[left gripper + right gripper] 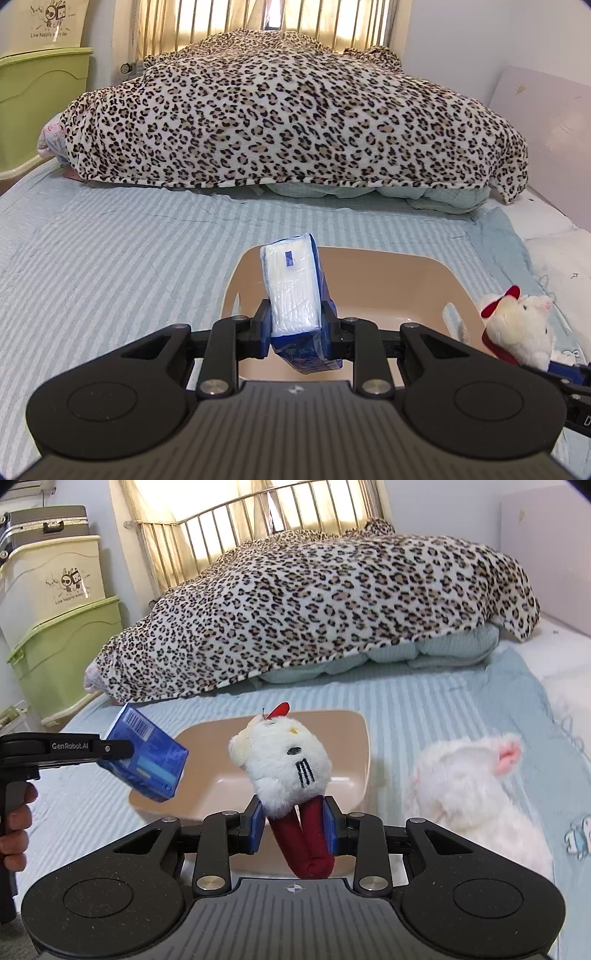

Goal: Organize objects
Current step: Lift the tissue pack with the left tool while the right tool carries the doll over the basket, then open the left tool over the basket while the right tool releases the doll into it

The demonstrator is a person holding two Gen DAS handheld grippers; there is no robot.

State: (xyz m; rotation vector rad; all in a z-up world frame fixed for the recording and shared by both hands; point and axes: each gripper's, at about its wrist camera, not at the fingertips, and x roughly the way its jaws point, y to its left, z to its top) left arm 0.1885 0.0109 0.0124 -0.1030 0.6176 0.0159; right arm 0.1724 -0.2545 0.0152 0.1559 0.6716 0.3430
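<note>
My left gripper (295,328) is shut on a blue and white tissue pack (291,284) and holds it above the near left part of a beige plastic basin (388,269) on the bed. The pack (147,760) also shows in the right wrist view, held over the basin's (351,738) left rim. My right gripper (294,825) is shut on the red body of a white cat plush (284,764) with a red bow, just in front of the basin. The same plush (517,325) shows in the left wrist view, to the right of the basin.
A second white plush (472,786) with a pink ear lies on the striped blue sheet right of the basin. A leopard blanket (288,110) is heaped at the back. Green and cream storage boxes (62,646) stand left of the bed. A wall panel (546,122) runs on the right.
</note>
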